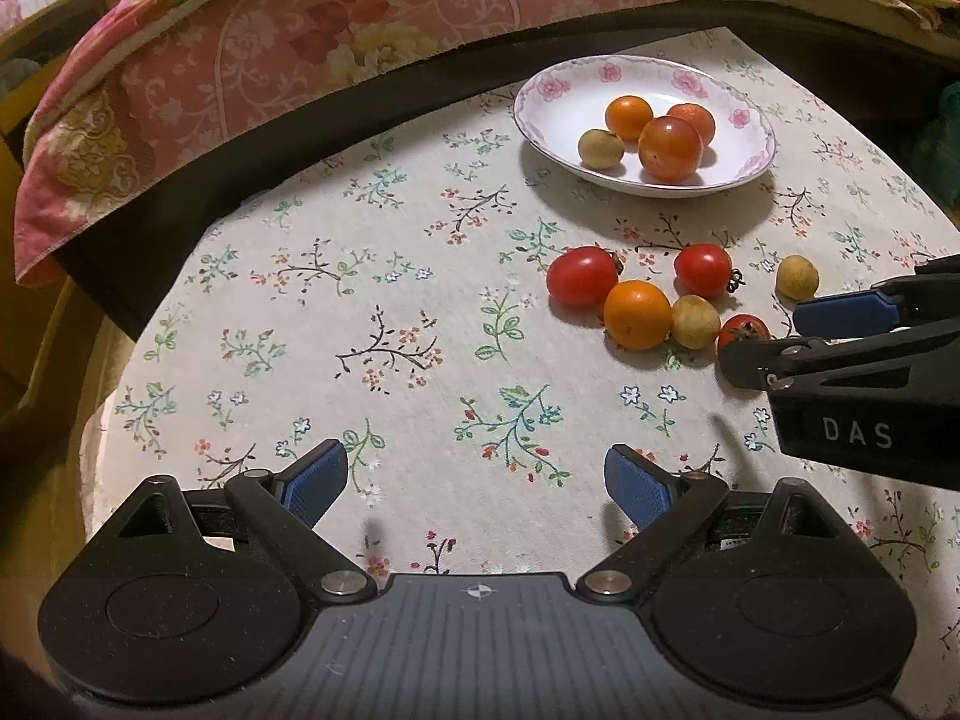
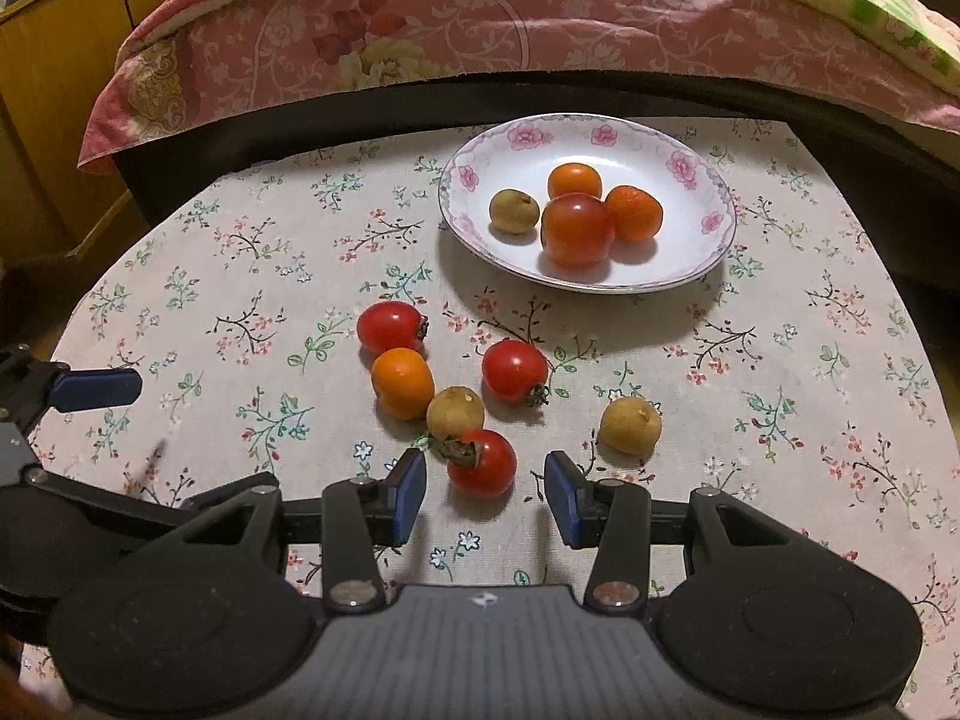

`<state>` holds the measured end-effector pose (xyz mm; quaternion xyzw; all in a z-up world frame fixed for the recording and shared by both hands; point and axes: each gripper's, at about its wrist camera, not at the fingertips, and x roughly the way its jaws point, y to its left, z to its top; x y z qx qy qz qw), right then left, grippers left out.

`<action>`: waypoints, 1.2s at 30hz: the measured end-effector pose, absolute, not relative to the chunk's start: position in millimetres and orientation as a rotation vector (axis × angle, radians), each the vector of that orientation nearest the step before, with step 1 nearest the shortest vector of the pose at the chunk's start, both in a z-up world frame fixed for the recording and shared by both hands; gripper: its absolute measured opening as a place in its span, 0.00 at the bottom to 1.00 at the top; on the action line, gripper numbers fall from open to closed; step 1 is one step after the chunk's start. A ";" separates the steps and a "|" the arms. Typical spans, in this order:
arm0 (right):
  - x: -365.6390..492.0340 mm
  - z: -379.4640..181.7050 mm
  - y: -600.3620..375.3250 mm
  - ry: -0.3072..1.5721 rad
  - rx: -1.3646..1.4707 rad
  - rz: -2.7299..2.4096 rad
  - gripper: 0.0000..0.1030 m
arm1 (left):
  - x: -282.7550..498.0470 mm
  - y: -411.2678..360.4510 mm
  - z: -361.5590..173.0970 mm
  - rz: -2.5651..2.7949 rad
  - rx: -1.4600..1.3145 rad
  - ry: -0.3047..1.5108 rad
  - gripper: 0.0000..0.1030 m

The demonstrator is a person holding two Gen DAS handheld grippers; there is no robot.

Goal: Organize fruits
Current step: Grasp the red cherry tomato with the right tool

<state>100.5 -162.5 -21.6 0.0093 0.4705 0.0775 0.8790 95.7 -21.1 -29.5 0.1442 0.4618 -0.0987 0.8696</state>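
A white floral plate holds several small fruits: oranges, a tomato and a longan. Loose fruits lie on the cloth in front of it: red tomatoes, an orange and tan longans. My right gripper is open, its blue pads on either side of the nearest red tomato, not touching it. In the left wrist view it enters from the right. My left gripper is open and empty over bare cloth, left of the fruits.
The small table has a floral tablecloth. A bed with a pink floral quilt runs along the far edge. A yellow wooden cabinet stands at the left.
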 end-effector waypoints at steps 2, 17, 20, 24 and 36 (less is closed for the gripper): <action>100.9 -21.8 -162.1 0.980 0.023 0.164 0.41 | 95.5 -21.7 -29.6 -0.208 0.303 0.966 0.93; 104.5 -29.4 -160.3 1.003 0.026 0.173 0.41 | 95.4 -20.0 -32.9 -0.218 0.306 0.982 0.93; 105.7 -31.5 -159.3 1.006 0.027 0.176 0.41 | 96.1 -19.2 -33.4 -0.222 0.304 0.987 0.93; 107.6 -35.0 -158.6 1.012 0.033 0.180 0.41 | 96.5 -18.5 -32.8 -0.226 0.301 0.990 0.93; 111.4 -42.1 -162.0 1.004 0.032 0.186 0.41 | 95.9 -15.9 -34.3 -0.238 0.293 1.001 0.93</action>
